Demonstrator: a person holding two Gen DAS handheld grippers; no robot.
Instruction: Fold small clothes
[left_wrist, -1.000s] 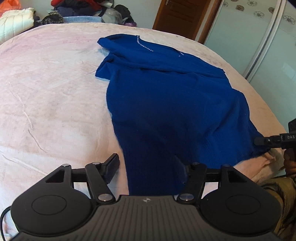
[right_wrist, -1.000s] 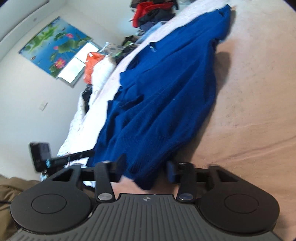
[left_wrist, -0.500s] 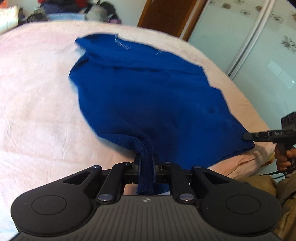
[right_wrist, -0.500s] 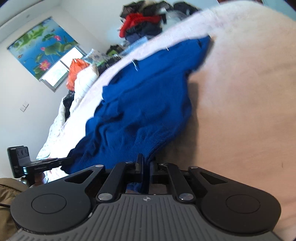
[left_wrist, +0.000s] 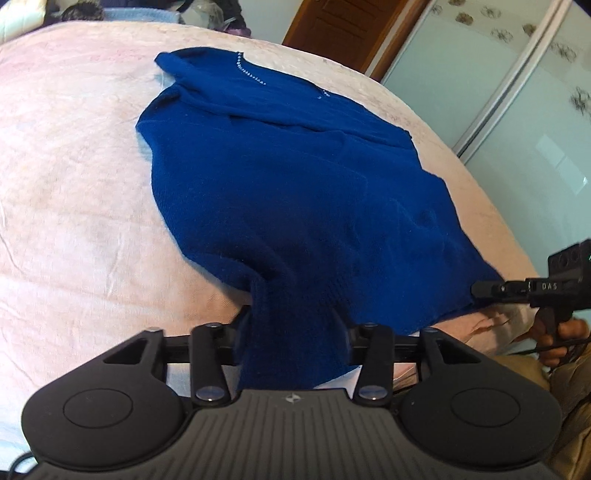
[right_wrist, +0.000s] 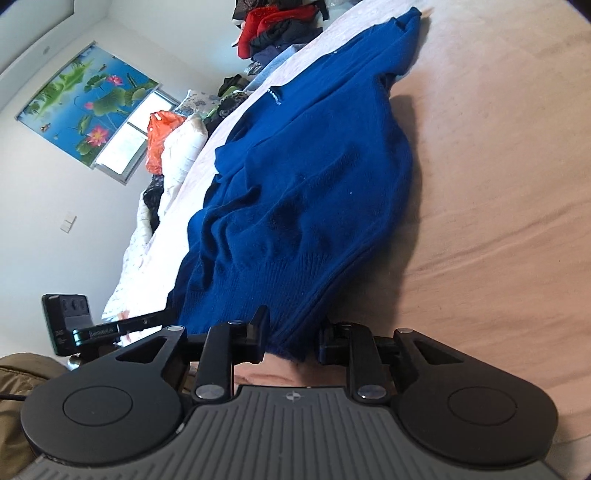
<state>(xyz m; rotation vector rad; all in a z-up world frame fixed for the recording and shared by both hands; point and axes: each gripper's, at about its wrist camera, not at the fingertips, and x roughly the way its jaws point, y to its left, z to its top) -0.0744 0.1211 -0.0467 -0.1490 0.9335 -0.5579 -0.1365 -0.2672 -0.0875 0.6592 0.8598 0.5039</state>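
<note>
Blue sweater (left_wrist: 295, 192) spread on pink bed (left_wrist: 74, 184). Left tongs (left_wrist: 295, 328) spread, hem lying between them. Right tongs (right_wrist: 291, 332) spread around hem corner.

L gripper (left_wrist: 293, 325) & R gripper (right_wrist: 291, 334) both low, jaws spread apart.

Blue sweater (left_wrist: 295, 192) on pink bed (left_wrist: 74, 184); hem between parted left gripper (left_wrist: 293, 332) fingers.
</note>
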